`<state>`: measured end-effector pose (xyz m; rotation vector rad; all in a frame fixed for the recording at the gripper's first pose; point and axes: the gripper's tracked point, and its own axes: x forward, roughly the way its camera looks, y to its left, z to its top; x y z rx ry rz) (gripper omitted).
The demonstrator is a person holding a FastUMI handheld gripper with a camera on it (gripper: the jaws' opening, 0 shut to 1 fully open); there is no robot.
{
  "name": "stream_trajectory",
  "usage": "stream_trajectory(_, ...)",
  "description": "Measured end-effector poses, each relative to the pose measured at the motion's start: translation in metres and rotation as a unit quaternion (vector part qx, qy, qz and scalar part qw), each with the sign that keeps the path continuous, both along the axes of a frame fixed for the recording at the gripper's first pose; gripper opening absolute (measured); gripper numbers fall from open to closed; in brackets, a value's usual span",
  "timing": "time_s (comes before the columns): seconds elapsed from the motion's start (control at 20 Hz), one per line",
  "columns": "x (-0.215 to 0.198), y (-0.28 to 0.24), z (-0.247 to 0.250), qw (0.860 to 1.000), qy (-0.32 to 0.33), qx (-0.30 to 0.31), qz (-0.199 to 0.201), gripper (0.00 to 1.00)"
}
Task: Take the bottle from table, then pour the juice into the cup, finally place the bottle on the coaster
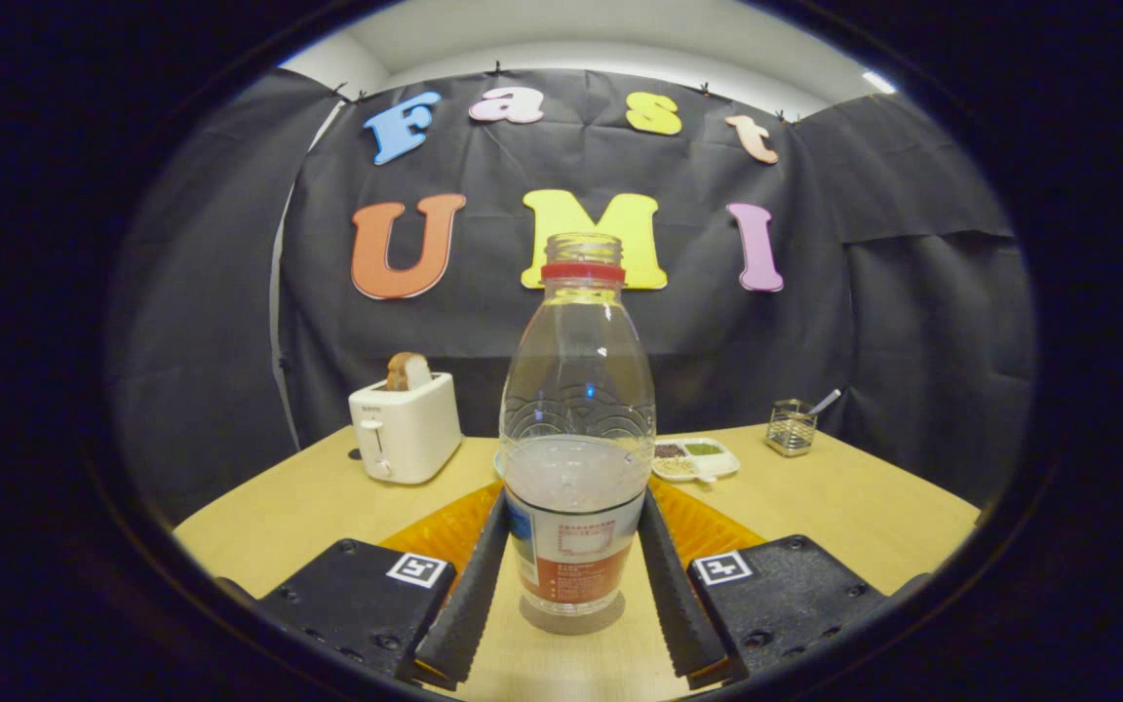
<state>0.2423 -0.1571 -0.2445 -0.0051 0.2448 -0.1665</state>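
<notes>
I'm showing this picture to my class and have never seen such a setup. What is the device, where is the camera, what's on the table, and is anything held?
A person holds a two-finger tool, the tongs; the camera rides on it and looks forward along the fingers, the black ribbed bars at the bottom. A clear, capless bottle, partly filled, stands on the table between the fingers, which sit close at its sides; contact is unclear. Beyond it lie an orange mat, a white toaster with bread, a small divided dish and a wire holder.
</notes>
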Motion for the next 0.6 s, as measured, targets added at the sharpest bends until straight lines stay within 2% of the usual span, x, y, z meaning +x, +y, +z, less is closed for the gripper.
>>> stream_trajectory(0.15,0.021,-0.005,-0.025,1.0,0.012,-0.005,-0.004,0.77)
stream_trajectory(0.6,0.039,-0.006,-0.062,1.0,0.024,0.006,0.0,0.79)
